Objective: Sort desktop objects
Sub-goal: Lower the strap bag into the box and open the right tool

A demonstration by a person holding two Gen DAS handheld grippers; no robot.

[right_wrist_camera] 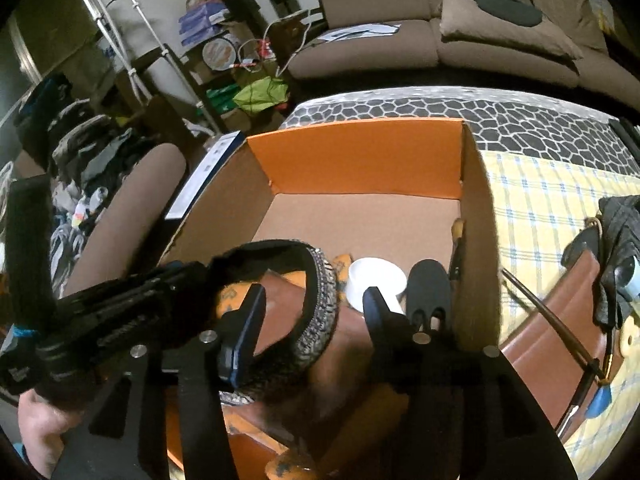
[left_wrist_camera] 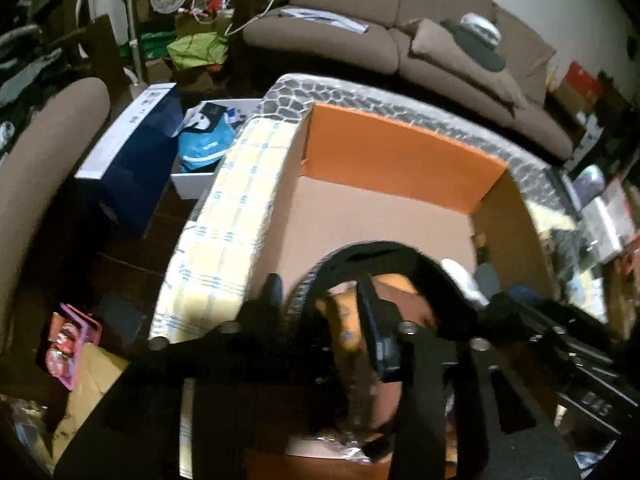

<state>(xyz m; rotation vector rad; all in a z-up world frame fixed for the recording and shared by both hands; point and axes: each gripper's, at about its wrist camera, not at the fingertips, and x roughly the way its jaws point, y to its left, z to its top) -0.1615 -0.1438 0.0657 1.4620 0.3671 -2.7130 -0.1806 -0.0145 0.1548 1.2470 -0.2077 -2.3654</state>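
An open cardboard box (left_wrist_camera: 400, 152) (right_wrist_camera: 360, 156) with an orange back wall stands on the table. A black band with a grey patterned edge (left_wrist_camera: 380, 250) (right_wrist_camera: 320, 308) loops over a brown leather item (right_wrist_camera: 280, 292) and an orange patterned cloth (right_wrist_camera: 344, 264) at the box's near end. My left gripper (left_wrist_camera: 320, 300) stands open with the band's left side loose between its fingers. My right gripper (right_wrist_camera: 314, 300) is open too, and the band's right side passes through its gap without being pinched. A white bowl (right_wrist_camera: 374, 280) (left_wrist_camera: 460, 276) and a black oval piece (right_wrist_camera: 430, 280) lie beside the band.
A brush (right_wrist_camera: 458, 236) leans against the box's right wall. On the yellow checked cloth (right_wrist_camera: 540, 208) (left_wrist_camera: 240, 200) to the right lie a brown leather case (right_wrist_camera: 560, 320) and a dark glove-like bundle (right_wrist_camera: 620, 240). A blue carton (left_wrist_camera: 132, 160) stands left of the table; a brown sofa (left_wrist_camera: 440, 40) is behind.
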